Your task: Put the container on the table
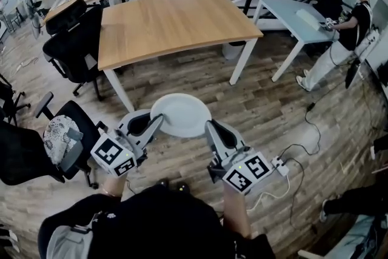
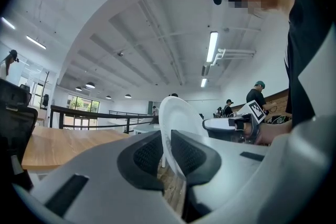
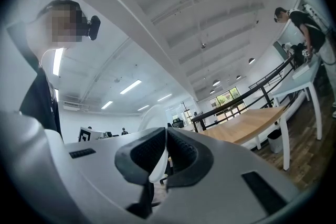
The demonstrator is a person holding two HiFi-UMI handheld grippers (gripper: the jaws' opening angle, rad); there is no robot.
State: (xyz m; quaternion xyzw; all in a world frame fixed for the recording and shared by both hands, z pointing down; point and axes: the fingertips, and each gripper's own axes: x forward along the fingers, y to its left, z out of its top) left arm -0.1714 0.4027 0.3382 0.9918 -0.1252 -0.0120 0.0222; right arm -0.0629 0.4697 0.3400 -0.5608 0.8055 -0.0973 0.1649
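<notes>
I hold the white container [image 1: 182, 113] over the wooden floor [image 1: 273, 106], not yet on the desk [image 1: 176, 24].
My left gripper [image 1: 157, 122] is closed on its rim at 8 o'clock and my right gripper [image 1: 210, 128] at 4 o'clock. The desk stands at 12 o'clock, apart from it.

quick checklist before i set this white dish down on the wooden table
1. Left gripper shut on the white dish rim: ok.
2. Right gripper shut on the opposite rim: ok.
3. Dish roughly level in the head view: ok.
4. Wooden table top bare where the dish would land: ok.
5. Dish over the table: not ok, it hangs above the floor, short of the near edge.
6. Underside of the dish clean: cannot tell.
</notes>
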